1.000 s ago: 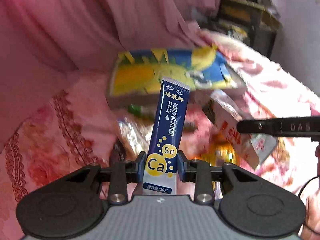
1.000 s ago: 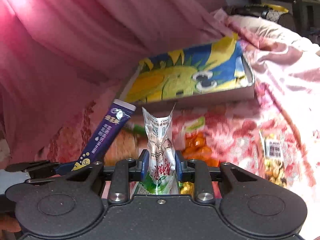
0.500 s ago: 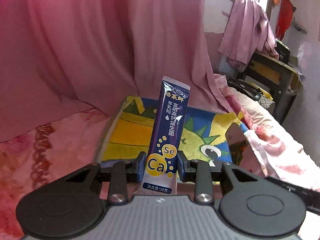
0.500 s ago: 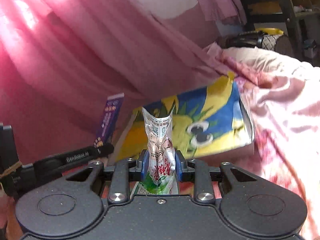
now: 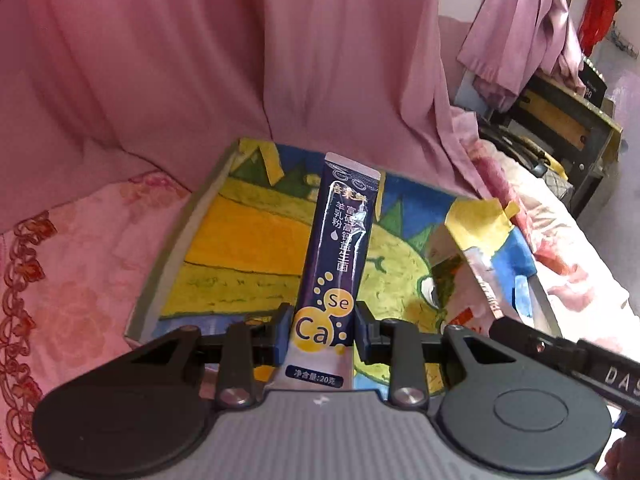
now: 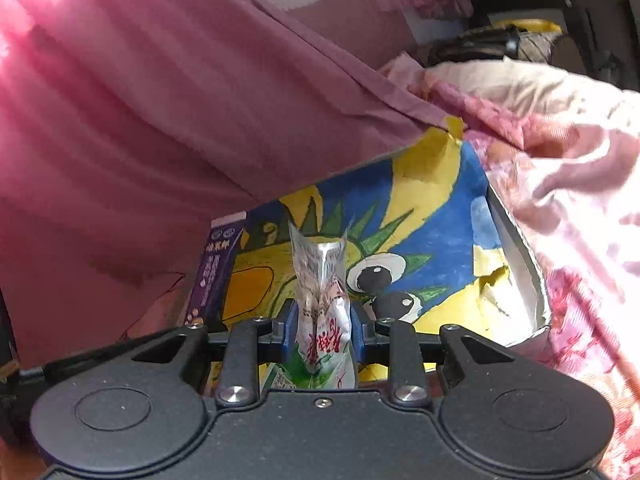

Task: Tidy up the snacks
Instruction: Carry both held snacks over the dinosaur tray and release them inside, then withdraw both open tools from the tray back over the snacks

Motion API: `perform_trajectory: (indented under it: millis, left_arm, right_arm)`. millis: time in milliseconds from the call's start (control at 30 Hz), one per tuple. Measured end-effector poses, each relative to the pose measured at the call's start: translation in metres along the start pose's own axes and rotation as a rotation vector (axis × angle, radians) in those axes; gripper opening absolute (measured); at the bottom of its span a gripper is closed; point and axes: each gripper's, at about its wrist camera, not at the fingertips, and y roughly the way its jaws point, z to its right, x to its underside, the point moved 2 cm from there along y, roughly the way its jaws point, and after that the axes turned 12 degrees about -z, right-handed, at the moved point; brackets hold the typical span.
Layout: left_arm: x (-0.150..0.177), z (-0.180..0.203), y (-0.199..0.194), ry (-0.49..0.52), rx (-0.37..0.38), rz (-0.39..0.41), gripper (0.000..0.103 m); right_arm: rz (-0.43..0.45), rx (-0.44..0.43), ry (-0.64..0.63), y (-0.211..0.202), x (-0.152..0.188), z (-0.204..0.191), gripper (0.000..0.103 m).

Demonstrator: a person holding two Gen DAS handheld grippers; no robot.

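Observation:
My left gripper is shut on a dark blue stick sachet marked "Se Ca", held upright over a shallow box with a yellow, blue and green cartoon drawing inside. My right gripper is shut on a crinkled silver, red and green snack packet, also held over the box. The sachet shows at the left in the right wrist view. The snack packet and the right gripper's arm show at the right in the left wrist view.
The box lies on a pink floral bedspread. A pink curtain hangs right behind it. A dark desk with yellow panels and hanging clothes stand at the far right.
Both grippers have lifted away from the loose snacks on the bedspread and moved forward over the box. Each keeps its packet.

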Motion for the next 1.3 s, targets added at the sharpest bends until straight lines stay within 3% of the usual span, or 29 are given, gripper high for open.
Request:
perform_trajectory:
  millis: [300, 467, 633, 733, 1033, 1133, 1300]
  left_arm:
    - [0.003, 0.002, 0.008, 0.016, 0.002, -0.037, 0.036]
    - [0.005, 0.001, 0.01, 0.023, -0.005, -0.045, 0.037]
    - [0.008, 0.003, 0.003, 0.02, -0.019, -0.039, 0.056]
    - [0.01, 0.001, -0.007, 0.011, -0.026, -0.029, 0.068]
    - [0.024, 0.004, -0.063, 0.003, -0.039, 0.079, 0.096]
    - [0.032, 0.011, -0.088, 0.029, -0.053, 0.147, 0.101]
    - [0.055, 0.021, -0.127, 0.091, -0.106, 0.241, 0.102]
  right_arm:
    - [0.017, 0.007, 0.001, 0.009, -0.006, 0.004, 0.032]
    - [0.021, 0.014, -0.027, 0.012, -0.008, 0.004, 0.047]
    - [0.04, 0.058, -0.062, 0.006, -0.006, 0.001, 0.058]
    - [0.062, 0.078, -0.086, -0.004, -0.004, 0.0, 0.071]
    - [0.179, 0.143, -0.213, -0.064, 0.011, -0.015, 0.096]
    - [0.227, 0.162, -0.263, -0.089, 0.019, -0.022, 0.101]
    - [0.274, 0.178, -0.319, -0.126, 0.04, -0.028, 0.102]
